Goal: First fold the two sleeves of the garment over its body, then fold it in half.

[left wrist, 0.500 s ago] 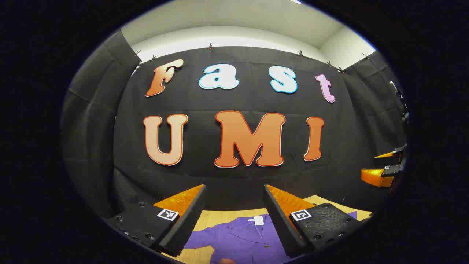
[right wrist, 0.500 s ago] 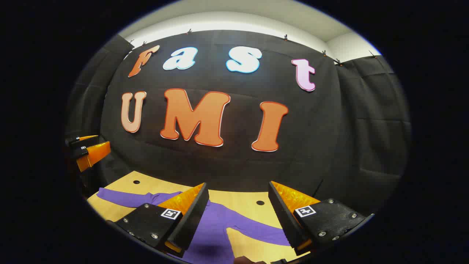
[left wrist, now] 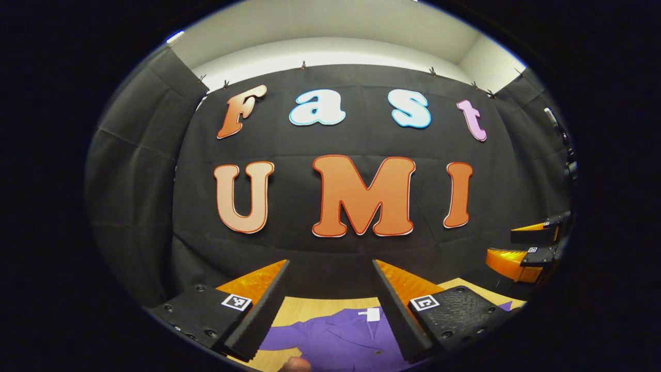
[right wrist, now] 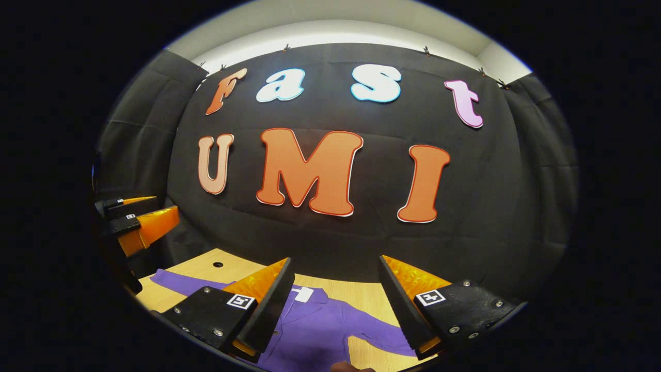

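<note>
Below the left gripper (left wrist: 330, 305), the garment (left wrist: 341, 338) is a soft matt cloth, smooth with faint creases, bearing a small pale tag (left wrist: 371, 314) at its collar. The table (right wrist: 361, 294) under it looks like light wood, matt, with a fine grain. Ahead of the right gripper (right wrist: 335, 305), the booth wall (right wrist: 516, 206) is a matt, wrinkled cloth.
</note>
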Demonstrator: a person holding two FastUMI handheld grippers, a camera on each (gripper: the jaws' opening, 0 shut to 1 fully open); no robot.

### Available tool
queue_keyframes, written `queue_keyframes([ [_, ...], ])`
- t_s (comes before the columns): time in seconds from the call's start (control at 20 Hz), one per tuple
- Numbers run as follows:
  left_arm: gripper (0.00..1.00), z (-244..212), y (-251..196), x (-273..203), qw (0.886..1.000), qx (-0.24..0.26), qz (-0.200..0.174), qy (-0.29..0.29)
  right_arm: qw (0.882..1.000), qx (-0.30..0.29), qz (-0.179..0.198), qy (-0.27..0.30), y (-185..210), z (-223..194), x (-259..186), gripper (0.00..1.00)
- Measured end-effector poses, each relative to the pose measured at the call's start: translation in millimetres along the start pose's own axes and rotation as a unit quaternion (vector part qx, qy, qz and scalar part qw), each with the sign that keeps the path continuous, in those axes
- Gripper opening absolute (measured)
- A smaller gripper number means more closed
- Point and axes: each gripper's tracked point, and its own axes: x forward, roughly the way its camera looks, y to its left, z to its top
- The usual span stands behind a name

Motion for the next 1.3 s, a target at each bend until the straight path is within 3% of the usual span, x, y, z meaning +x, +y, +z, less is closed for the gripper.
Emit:
queue_keyframes([
  [0.25,0.95,-3,-18,8,1.0,-0.011,-0.008,-0.002,1.0,0.012,0.014,0.008,1,-6,13,0.97],
  [0.7,0.95,-12,-21,9,1.0,-0.021,-0.004,0.009,0.999,0.022,-0.012,0.033,-19,-30,12,0.97],
  [1.3,0.95,4,-33,4,1.0,0.007,-0.012,-0.017,0.986,0.03,-0.115,0.12,-114,-120,12,0.97],
])
